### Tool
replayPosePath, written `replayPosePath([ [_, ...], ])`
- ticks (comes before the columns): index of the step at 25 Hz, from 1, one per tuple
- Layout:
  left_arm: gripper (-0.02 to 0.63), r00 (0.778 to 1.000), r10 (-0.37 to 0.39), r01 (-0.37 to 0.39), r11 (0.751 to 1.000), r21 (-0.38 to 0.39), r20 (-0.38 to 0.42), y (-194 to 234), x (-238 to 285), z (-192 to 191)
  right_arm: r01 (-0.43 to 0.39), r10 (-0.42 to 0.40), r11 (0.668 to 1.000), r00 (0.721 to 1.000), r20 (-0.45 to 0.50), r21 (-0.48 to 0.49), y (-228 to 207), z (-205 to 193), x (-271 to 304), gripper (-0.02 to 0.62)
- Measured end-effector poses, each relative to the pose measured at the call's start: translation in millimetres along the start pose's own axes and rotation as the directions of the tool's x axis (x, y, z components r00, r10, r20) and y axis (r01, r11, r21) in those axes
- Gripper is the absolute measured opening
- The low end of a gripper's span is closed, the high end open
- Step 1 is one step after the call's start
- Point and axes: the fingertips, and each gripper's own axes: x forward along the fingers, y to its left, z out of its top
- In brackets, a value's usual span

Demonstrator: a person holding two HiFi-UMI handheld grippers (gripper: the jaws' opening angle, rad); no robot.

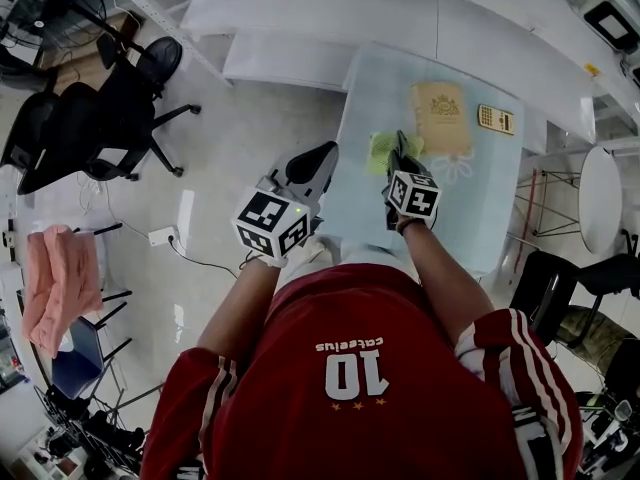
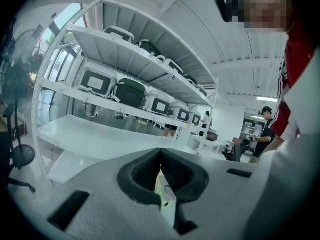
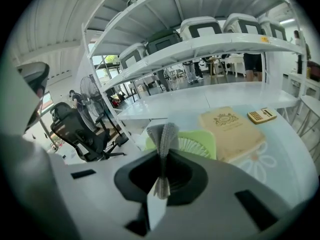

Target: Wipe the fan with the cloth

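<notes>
The right gripper had its jaws closed on the cloth — a grey, ribbed fold pinched at the middle, its loose end standing up past the tips. The left gripper was closed too, jaws meeting at the tips with nothing clearly held, and it hung off the left edge of the table, pointing toward the far shelves.

The fan sat on the table just beyond the right gripper's tips, to the left of a tan book, with a calculator further right. It was a small green unit with a pale radial grille. It seemed to lie flat with the grille facing up and slightly toward the near side, though the gripper hid its near edge. The housing looked roughly square, so no long axis could be read — any handle or base was out of sight.

It looked light and stiff, a plastic shell likely to slide on the smooth tabletop under a wiping stroke. The free left gripper would best steady it by the outer green rim, not the thin grille ribs, which looked fragile. The cloth was soft and limp and would need to drape over the grille.
</notes>
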Motion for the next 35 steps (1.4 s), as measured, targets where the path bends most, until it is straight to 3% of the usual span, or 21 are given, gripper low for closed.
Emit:
replayPosePath([
  [28, 0.0, 0.996, 0.09, -0.09, 0.996, -0.019, 0.02, 23, -33, -1, -0.089, 0.087, 0.995, 0.996, -0.032, -0.036, 48, -8, 19, 0.017],
  [35, 0.0, 0.996, 0.082, -0.082, 0.996, -0.024, 0.02, 22, -35, -3, -0.095, 0.094, 0.994, 0.995, -0.025, -0.045, 54, -8, 14, 0.017],
])
